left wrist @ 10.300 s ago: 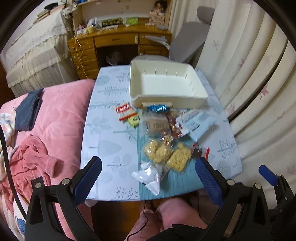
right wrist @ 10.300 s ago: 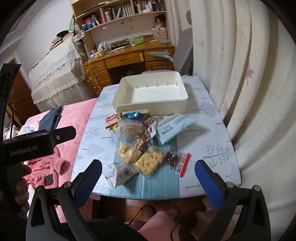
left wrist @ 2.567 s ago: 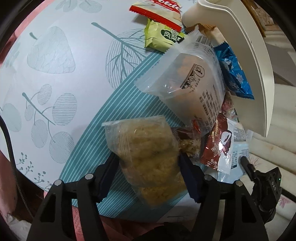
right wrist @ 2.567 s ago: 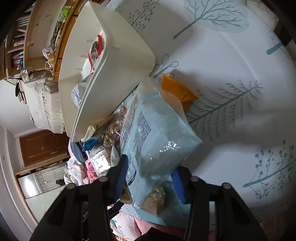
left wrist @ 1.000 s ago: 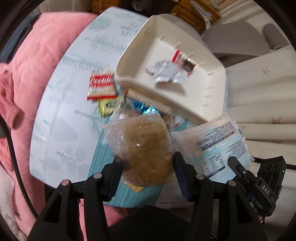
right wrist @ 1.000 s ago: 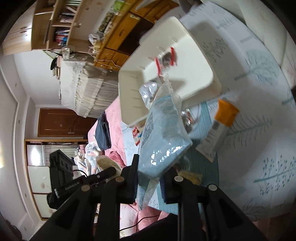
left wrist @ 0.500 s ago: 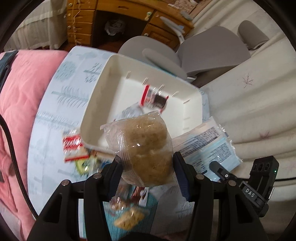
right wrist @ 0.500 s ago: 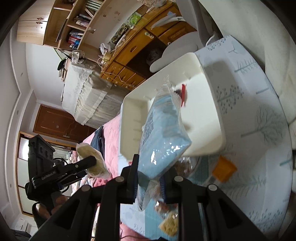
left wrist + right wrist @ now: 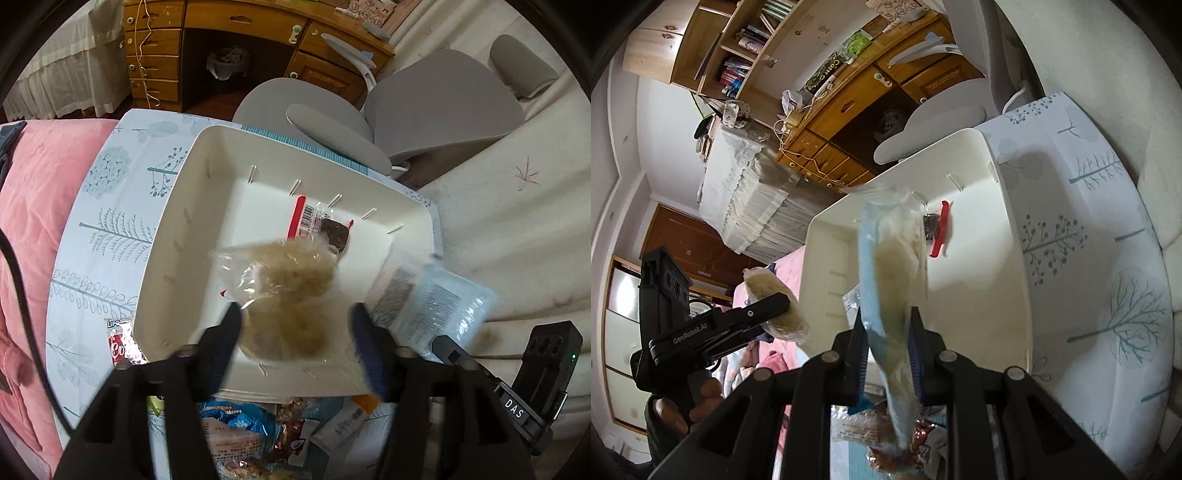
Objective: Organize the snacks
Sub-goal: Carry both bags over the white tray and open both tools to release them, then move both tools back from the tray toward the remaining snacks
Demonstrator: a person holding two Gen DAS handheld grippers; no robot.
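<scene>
Between the opening left gripper (image 9: 295,325) jaws, clear cracker bag (image 9: 284,295), loose above bin (image 9: 177,236).

Inside the bin (image 9: 177,236): a barcode-labelled packet (image 9: 317,225) toward the far wall. Over the bin: a bag of rice cakes (image 9: 288,295), a pale snack bag (image 9: 436,302) rightward. Before the bin: heaped snack packets (image 9: 236,435). Behind the bin: a chair (image 9: 406,110).

bedroom: wooden desk (image 9: 236,55) with drawers; bookshelf (image 9: 746,48) above it; grey swivel chair (image 9: 424,110); bed with pink quilt (image 9: 37,206); cream curtains (image 9: 517,229) with leaf motifs; white walls; brown door (image 9: 687,243); bench (image 9: 110,221) under tree-print cloth.
</scene>
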